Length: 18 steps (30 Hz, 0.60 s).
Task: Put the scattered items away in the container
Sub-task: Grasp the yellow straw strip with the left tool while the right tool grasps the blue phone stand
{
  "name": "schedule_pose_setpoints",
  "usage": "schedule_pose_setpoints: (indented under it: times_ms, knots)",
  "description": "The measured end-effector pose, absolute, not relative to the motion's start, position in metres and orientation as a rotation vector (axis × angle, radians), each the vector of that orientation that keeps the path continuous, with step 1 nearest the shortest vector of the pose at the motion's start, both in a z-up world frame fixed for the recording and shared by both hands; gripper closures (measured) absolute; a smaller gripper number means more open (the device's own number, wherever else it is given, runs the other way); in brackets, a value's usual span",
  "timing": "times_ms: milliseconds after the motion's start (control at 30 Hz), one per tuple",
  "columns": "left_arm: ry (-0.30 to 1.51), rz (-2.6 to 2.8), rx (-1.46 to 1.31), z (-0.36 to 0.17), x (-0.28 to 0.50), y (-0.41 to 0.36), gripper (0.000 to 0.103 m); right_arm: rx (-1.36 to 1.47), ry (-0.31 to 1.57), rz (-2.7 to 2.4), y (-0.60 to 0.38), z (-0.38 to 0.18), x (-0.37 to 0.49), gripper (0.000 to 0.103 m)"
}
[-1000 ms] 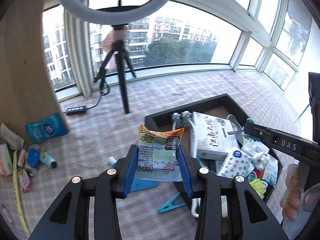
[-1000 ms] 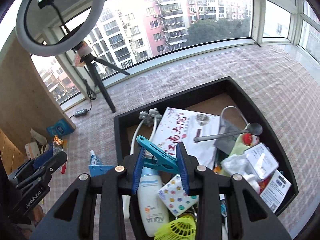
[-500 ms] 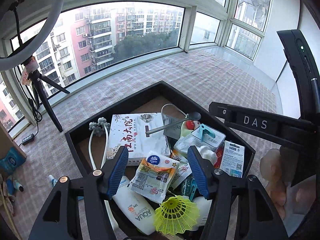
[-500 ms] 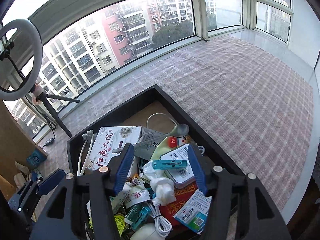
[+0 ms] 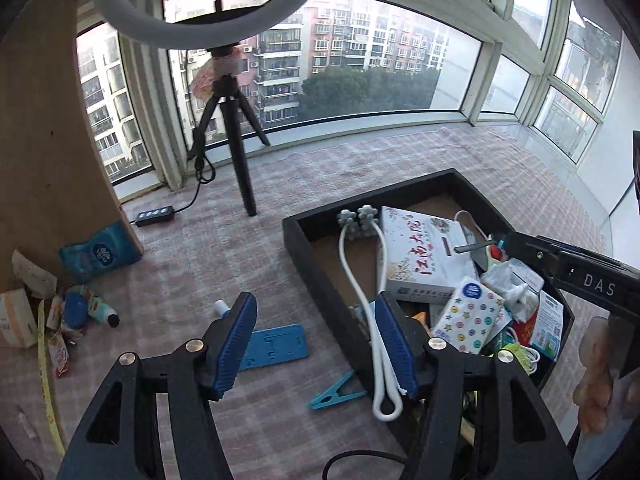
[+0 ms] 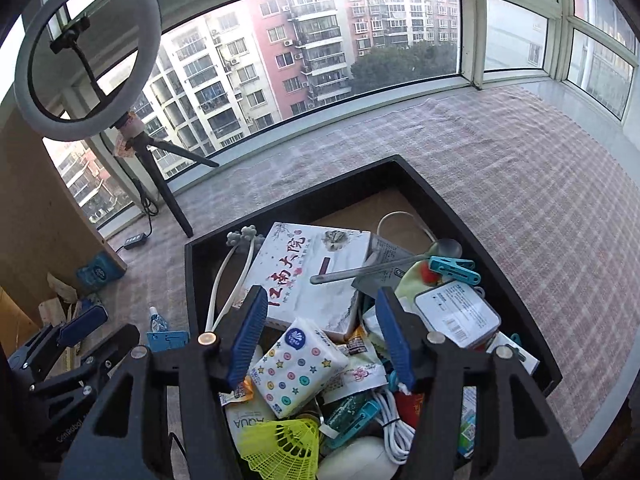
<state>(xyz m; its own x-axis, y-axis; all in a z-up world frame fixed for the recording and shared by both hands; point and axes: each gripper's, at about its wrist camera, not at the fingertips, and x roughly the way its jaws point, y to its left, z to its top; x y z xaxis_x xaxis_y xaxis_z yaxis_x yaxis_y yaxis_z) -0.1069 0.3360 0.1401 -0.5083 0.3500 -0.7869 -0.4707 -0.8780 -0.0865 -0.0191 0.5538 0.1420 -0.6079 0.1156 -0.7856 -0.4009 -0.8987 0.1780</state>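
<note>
Both jaws stood wide and empty, left gripper (image 5: 316, 344) over the blue clothespin (image 5: 336, 391) just outside the container (image 5: 304, 248) wall's near end; risk was catching the overhanging white massager loop (image 5: 384, 396).

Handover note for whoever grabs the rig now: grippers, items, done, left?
Left gripper: open, empty, above the floor beside the black tray.
Right gripper: open, empty, over the tray's contents.
Done: tray holds the white box, the tissue pack, the shuttlecock, a teal clip and more.
Left: blue holder, teal clothespin, small bottle near the tray; blue wipes pack and small clutter by the wooden panel.
</note>
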Motion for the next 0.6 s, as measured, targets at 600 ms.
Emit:
schedule_pose_setpoints:
  times_ms: [600]
  knots:
    - [-0.083,2.745,-1.543,0.074,-0.143,0.072,0.044,-1.684,-0.16,2.864,0.367,0.092,-0.097,0.037]
